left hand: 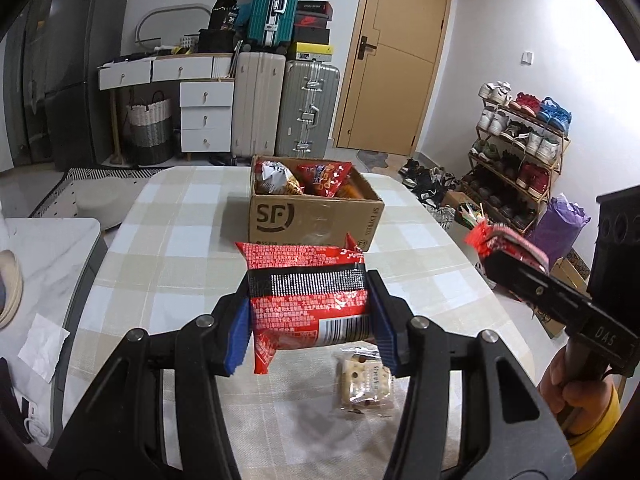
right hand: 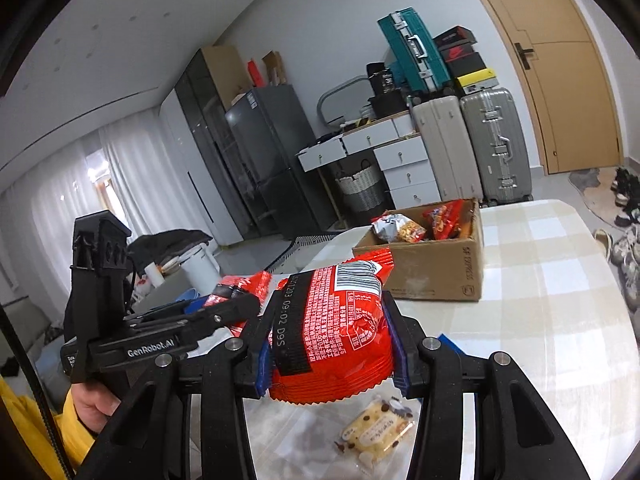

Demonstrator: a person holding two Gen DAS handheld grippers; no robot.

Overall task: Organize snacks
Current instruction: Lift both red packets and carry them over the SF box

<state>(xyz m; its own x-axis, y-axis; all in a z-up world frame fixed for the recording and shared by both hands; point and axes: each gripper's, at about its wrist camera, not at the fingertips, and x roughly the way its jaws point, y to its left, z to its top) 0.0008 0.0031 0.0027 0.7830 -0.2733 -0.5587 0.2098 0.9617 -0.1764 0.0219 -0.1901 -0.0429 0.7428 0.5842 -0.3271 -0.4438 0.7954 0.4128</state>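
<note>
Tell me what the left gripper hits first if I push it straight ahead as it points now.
Probably the cardboard box. The left gripper, shut on a red snack packet, points across the checked tablecloth at the box's near wall. The packet's front edge would touch first, though depth is hard to judge.

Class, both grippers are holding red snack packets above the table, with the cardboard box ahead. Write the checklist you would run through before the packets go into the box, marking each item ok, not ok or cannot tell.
1. Left gripper clamped on its red packet: ok.
2. Right gripper clamped on its red packet: ok.
3. Both packets lifted clear of the table: ok.
4. Cardboard box open on top: ok.
5. Room left in the box beside the snack bags already inside: cannot tell.
6. Table cleared of snacks: not ok, a cracker pack lies on it.
</note>
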